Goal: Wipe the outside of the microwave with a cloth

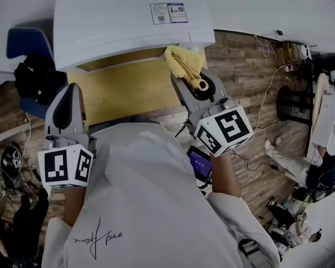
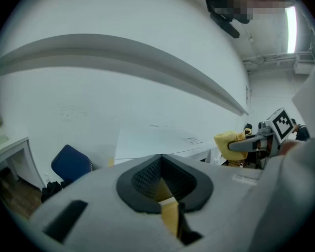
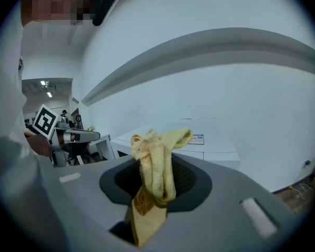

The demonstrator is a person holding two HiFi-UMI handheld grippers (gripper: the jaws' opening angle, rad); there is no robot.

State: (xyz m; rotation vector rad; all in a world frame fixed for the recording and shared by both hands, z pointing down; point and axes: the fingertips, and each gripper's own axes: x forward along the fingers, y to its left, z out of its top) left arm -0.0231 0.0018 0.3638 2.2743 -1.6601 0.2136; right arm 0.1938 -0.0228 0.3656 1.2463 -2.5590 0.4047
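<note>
The white microwave (image 1: 128,15) stands on a yellow wooden table (image 1: 123,88), seen from above, with a label on its top. My right gripper (image 1: 182,71) is shut on a bunched yellow cloth (image 1: 185,63), held at the microwave's front right corner. In the right gripper view the cloth (image 3: 157,161) sticks up between the jaws, with the microwave (image 3: 205,140) behind it. My left gripper (image 1: 72,89) hangs shut and empty over the table's left edge, short of the microwave. In the left gripper view the microwave (image 2: 157,140) lies ahead and the cloth (image 2: 228,140) shows at the right.
A blue chair (image 1: 25,43) with dark things on it stands left of the table. Cables (image 1: 262,105) trail over the wooden floor at the right, where a seated person (image 1: 301,169) is. A small screen (image 1: 200,163) sits below my right gripper. A white wall lies behind the microwave.
</note>
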